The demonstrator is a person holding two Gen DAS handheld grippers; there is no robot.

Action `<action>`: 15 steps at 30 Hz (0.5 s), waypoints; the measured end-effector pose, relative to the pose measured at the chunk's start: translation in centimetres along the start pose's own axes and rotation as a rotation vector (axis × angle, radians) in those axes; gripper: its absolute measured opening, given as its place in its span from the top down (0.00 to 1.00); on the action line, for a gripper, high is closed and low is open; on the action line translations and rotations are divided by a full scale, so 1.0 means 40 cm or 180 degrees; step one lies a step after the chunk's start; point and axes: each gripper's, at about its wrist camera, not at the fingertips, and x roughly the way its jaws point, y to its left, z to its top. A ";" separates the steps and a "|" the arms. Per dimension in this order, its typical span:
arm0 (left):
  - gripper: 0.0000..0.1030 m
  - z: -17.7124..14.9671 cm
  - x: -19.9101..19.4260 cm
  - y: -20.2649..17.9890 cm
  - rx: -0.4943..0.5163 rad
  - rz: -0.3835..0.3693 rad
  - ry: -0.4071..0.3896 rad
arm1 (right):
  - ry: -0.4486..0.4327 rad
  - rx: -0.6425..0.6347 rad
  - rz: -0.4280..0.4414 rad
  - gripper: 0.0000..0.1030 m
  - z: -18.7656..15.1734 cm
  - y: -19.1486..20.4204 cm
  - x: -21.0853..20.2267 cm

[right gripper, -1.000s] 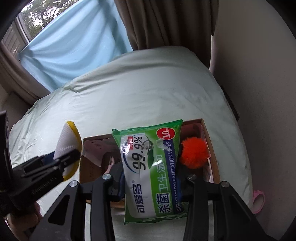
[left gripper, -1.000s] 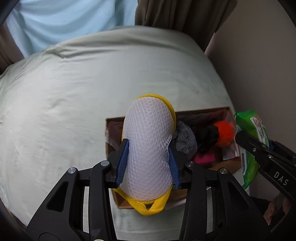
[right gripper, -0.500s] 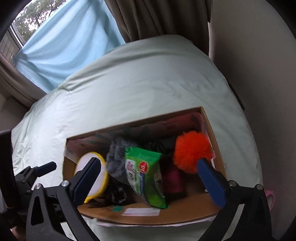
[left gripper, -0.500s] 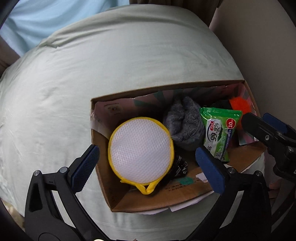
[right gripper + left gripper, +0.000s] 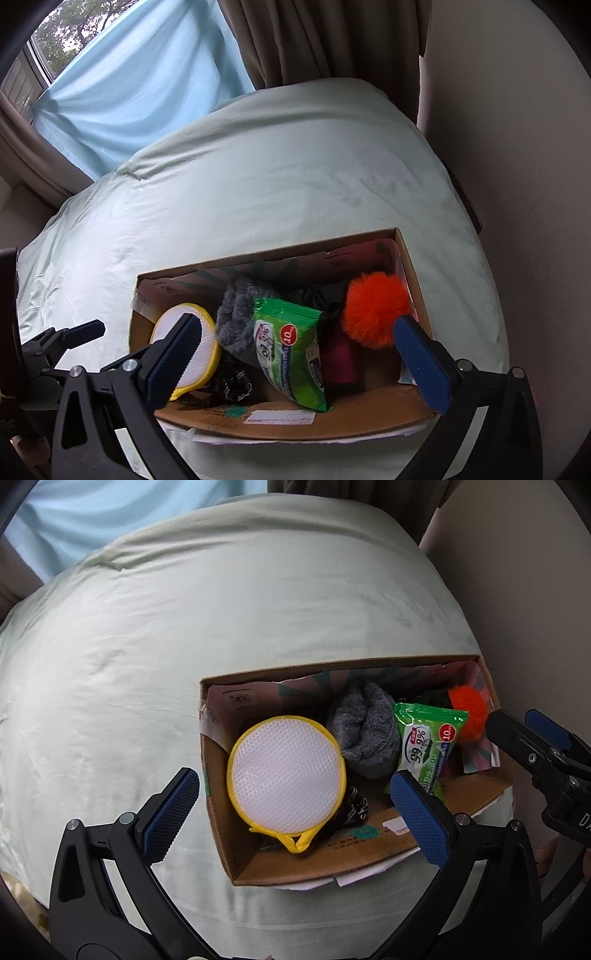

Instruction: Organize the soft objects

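Both grippers are held spread and empty above the cardboard box [image 5: 369, 864] on the bed [image 5: 184, 646], the mesh pouch [image 5: 286, 775] lying directly below the left gripper [image 5: 295, 805], the wipes pack [image 5: 291, 347] below the right gripper [image 5: 303, 354].

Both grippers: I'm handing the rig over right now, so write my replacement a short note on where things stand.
Left gripper: open, empty, above the near left part of the cardboard box.
Right gripper: open, empty, above the same box.
In the box: round mesh pouch with yellow trim at the left, grey fuzzy cloth beside it, green wipes pack leaning in the middle, orange pom-pom at the right.
Done: pouch and wipes are in the box.
Left: no loose soft item shows on the bed sheet; check outside these views.
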 end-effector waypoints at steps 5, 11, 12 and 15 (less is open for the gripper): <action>0.00 -0.002 -0.091 0.023 -0.0049 -0.0052 -0.0117 | -0.0066 -0.0045 -0.0003 0.00 0.011 0.033 -0.067; 0.00 -0.016 -0.290 0.083 -0.0053 -0.0024 -0.0399 | -0.0184 -0.0179 0.0040 0.00 0.034 0.118 -0.213; 0.00 -0.017 -0.323 0.095 -0.0062 -0.0013 -0.0454 | -0.0206 -0.0201 0.0055 0.00 0.037 0.133 -0.239; 0.00 -0.032 -0.454 0.145 -0.0097 0.0040 -0.0687 | -0.0336 -0.0287 0.0121 0.00 0.046 0.195 -0.338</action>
